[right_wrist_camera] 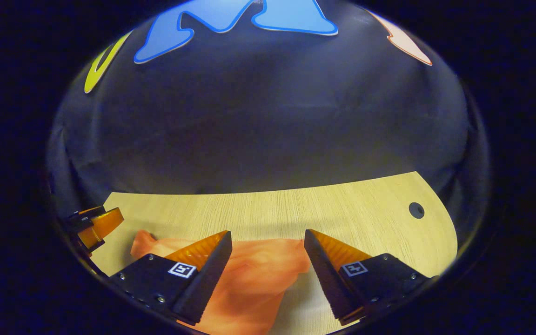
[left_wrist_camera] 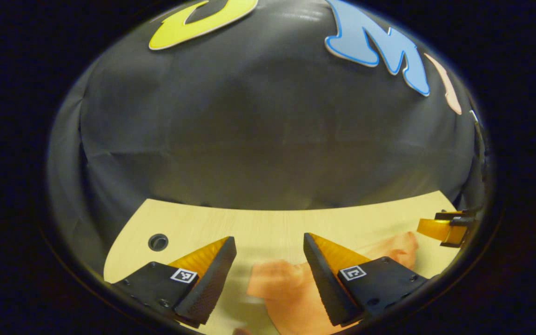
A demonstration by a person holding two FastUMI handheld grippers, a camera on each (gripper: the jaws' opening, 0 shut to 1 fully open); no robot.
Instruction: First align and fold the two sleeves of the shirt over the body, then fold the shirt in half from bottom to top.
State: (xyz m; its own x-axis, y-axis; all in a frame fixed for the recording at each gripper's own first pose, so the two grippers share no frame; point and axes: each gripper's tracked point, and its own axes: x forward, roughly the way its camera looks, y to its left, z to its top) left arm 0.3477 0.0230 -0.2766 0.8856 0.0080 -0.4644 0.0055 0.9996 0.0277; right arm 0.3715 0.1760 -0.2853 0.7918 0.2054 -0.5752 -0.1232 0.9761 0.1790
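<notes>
Both wedge-shaped tools, the left tool [left_wrist_camera: 269, 260] and the right tool [right_wrist_camera: 268, 256], are hovering wide open and gripping nothing above the soft, rumpled orange shirt [right_wrist_camera: 249, 279], which is lying on the near part of the pale wood-grain surface [right_wrist_camera: 296, 209].

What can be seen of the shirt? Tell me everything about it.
The shirt is a soft orange-pink cloth, lying rumpled on the pale wooden table, not yet neatly folded. In the right gripper view it spreads between and below the open fingers of the right gripper, with one part poking out at the left. In the left gripper view it lies under the open left gripper. Neither gripper grips it.
</notes>
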